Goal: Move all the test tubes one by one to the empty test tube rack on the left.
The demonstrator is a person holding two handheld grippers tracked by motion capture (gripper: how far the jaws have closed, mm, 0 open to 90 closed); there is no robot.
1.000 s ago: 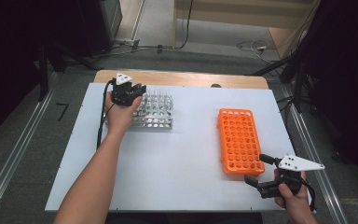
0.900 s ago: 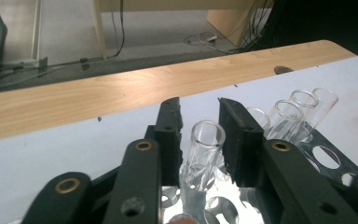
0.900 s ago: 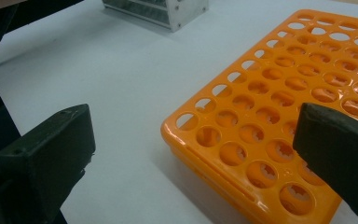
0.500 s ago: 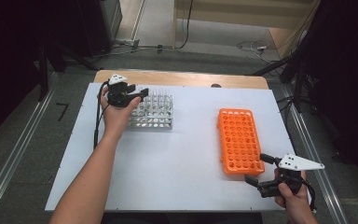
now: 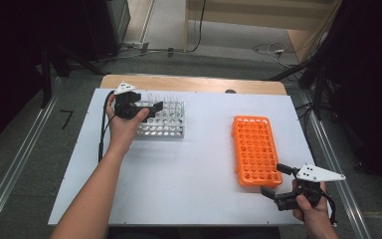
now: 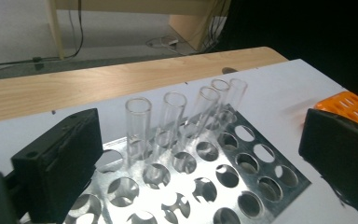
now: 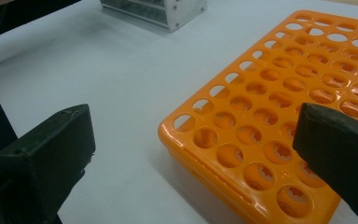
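The left gripper [image 5: 151, 107] has drawn back from the metal rack [image 5: 165, 120] near the desk's far left corner, jaws just opened wide, nothing between them — its own view reveals five glass tubes [image 6: 138, 126]; right gripper [image 5: 273, 181] jaws apart.

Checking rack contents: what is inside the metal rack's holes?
The metal rack holds five clear glass tubes upright in its far row; the other visible holes look empty. Holes behind the gripper jaws are hidden.
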